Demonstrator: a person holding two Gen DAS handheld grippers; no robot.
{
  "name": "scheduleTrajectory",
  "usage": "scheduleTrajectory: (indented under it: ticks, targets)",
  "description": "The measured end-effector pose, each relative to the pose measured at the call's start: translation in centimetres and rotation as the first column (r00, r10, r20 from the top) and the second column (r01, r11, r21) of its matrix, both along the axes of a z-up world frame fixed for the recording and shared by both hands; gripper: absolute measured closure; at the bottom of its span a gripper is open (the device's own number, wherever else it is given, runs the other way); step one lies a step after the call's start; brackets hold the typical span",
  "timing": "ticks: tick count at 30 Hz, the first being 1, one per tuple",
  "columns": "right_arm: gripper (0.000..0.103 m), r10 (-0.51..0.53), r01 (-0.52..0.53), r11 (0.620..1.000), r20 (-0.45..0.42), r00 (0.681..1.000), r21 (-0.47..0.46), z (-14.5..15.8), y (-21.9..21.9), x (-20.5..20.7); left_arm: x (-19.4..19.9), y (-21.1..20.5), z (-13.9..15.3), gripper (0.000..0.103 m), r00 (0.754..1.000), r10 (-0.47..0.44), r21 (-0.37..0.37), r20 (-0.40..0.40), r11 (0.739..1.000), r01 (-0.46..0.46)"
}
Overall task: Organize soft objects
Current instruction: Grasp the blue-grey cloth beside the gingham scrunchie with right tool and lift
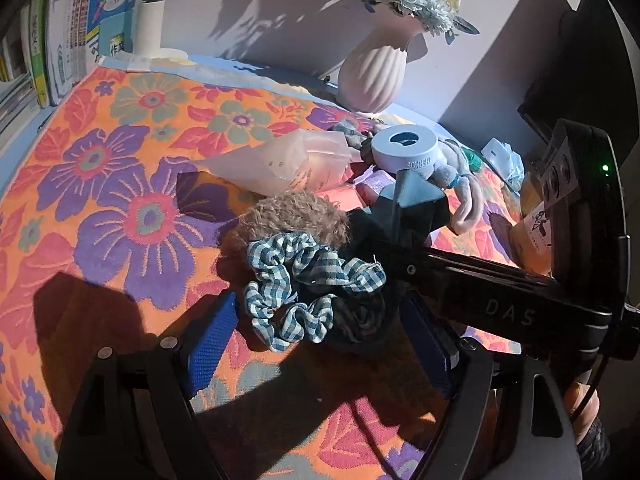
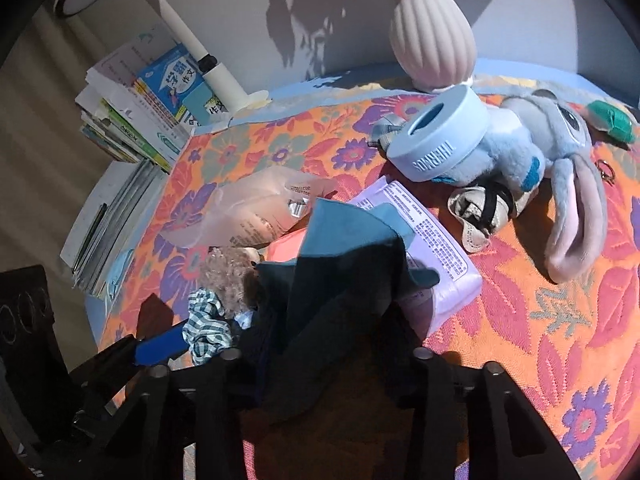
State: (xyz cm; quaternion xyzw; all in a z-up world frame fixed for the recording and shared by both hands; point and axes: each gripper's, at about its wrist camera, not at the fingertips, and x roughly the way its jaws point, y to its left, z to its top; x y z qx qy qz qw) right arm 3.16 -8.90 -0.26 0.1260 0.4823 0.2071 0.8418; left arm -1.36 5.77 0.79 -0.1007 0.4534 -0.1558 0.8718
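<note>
A blue-and-white checked scrunchie (image 1: pixel 304 292) lies on the floral cloth (image 1: pixel 132 184) between the blue pads (image 1: pixel 212 344) of my left gripper (image 1: pixel 320 332). That gripper stands open around it, and the pads do not press it. Just behind the scrunchie sits a brown fuzzy scrunchie (image 1: pixel 292 216). My right gripper (image 1: pixel 396 220) reaches in from the right. A dark teal cloth (image 2: pixel 340 248) stands up in a peak between its fingers, pinched, and it hides the pads. The checked scrunchie (image 2: pixel 206 328) shows at lower left in the right wrist view.
A grey-blue plush rabbit (image 2: pixel 520 152) lies behind with a light blue Thermos ring (image 2: pixel 440 136) on it. A purple packet (image 2: pixel 432 240) and a pink translucent bag (image 1: pixel 272 164) lie close by. A ribbed vase (image 1: pixel 372 76) stands at the back, with books (image 1: pixel 80 32) and a lamp post (image 2: pixel 192 44) at the left.
</note>
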Motion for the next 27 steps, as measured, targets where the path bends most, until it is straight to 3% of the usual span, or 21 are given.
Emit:
scheduleTrajectory:
  ticks: [5,9,19,23,27]
  targets:
    - [0.083,0.007,-0.007,1.0,0.017,1.0,-0.004,0.1,0.1,-0.3,0.0,-0.2,-0.2,0.022,1.0,-0.002,0.003,-0.005,1.0,0.002]
    - [0.087,0.008,-0.009,1.0,0.022,1.0,0.005,0.0,-0.3,-0.6,-0.1,-0.4,-0.3,0.022,1.0,-0.008,0.006,-0.007,1.0,0.008]
    - [0.089,0.015,-0.016,1.0,0.054,0.998,0.023,0.9,-2.4,-2.8,0.2,0.4,-0.4,0.022,0.999,0.022,-0.073,-0.034,0.997,-0.025]
    - [0.089,0.012,-0.01,1.0,0.096,0.995,-0.022,1.8,-3.9,-4.5,0.7,-0.3,-0.6,0.022,0.997,0.059,-0.044,-0.048,0.997,-0.061]
    - [0.089,-0.011,0.022,0.997,0.126,0.992,-0.079,2.6,-6.1,-6.1,1.1,-1.8,-0.7,0.022,0.995,0.093,0.057,-0.037,0.994,-0.091]
